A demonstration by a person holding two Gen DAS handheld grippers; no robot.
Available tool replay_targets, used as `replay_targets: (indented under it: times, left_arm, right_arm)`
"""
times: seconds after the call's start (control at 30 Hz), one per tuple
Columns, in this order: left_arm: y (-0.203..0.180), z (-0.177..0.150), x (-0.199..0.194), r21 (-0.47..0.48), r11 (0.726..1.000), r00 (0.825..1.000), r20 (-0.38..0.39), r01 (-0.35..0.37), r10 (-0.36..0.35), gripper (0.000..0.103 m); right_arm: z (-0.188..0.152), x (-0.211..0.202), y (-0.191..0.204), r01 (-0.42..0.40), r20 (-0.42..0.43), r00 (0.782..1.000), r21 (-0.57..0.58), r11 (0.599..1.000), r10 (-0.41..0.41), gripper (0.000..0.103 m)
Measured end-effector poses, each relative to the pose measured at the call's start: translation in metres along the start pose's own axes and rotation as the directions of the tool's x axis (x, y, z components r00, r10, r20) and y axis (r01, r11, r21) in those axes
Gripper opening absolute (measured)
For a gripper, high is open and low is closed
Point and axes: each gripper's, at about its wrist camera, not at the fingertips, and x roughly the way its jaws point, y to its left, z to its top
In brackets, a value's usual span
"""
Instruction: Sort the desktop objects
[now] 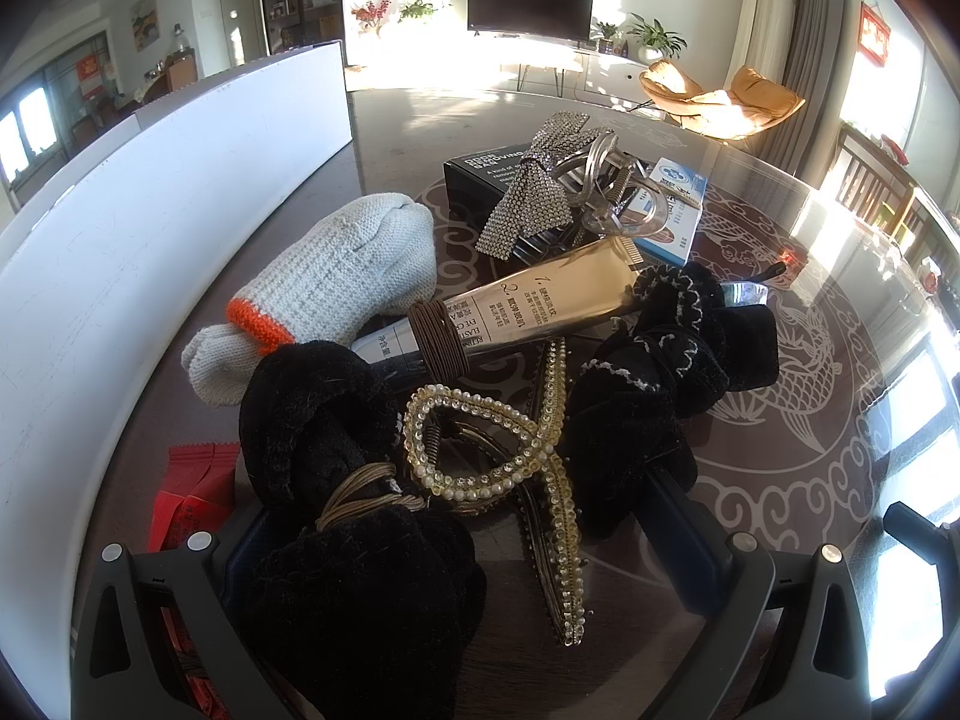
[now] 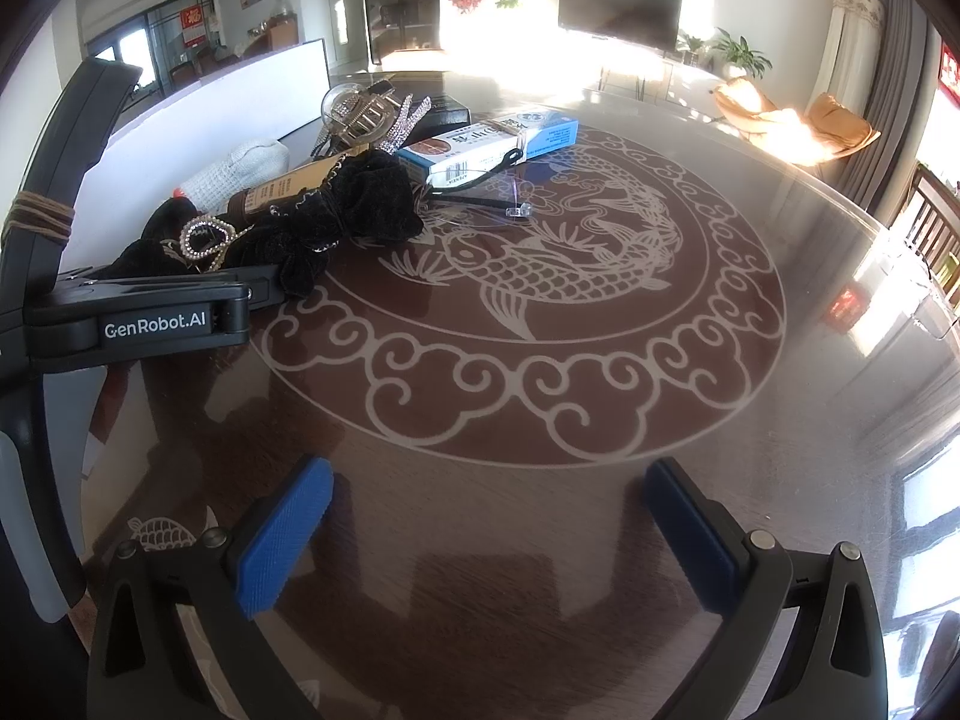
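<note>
The clutter (image 1: 480, 360) we sort lies on a round glass table (image 2: 540, 420) printed with a pale carp and cloud scrolls, in a sunlit living room with a dark TV (image 1: 531, 3) and an orange chair (image 1: 714, 102). Taking the gold tube (image 1: 528, 306) as landmark: it lies flat, long axis running from near-left to far-right, crimped end toward the TV, with one brown hair tie (image 1: 441, 339) wrapped around it. We count two black scrunchies (image 1: 336, 480), one on each near side of the tube, one pearl clip (image 1: 516, 468) between them, one knit glove (image 1: 336, 288) left of it, two boxes beyond, black (image 1: 480, 171) and blue (image 1: 672, 210), one rhinestone bow (image 1: 534, 192), one clear clip (image 1: 606, 180).

Our left gripper (image 1: 468, 552) stands open around the near scrunchies and clip. Our right gripper (image 2: 486, 534) is spread wide over bare table, well apart from the tube.
</note>
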Motion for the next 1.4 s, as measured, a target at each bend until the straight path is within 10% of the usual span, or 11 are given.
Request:
replay_targets:
  times: [0.97, 1.23, 1.4]
  left_arm:
    - [-0.002, -0.003, -0.005, 0.037, 0.999, 1.000, -0.030, -0.003, 0.004, 0.103]
    - [0.004, -0.026, -0.098, 0.001, 0.997, 0.935, 0.349, -0.071, 0.067, 0.103]
    - [0.049, -0.024, -0.084, -0.141, 0.987, 0.972, 0.209, -0.080, 0.108, 0.103]
  right_arm:
    - [0.000, -0.001, 0.000, -0.001, 0.000, 1.000, -0.001, 1.000, 0.001, 0.103]
    - [0.000, -0.001, 0.000, -0.002, 0.000, 1.000, -0.002, 1.000, 0.002, 0.103]
    - [0.000, -0.001, 0.000, -0.002, 0.000, 1.000, -0.002, 1.000, 0.002, 0.103]
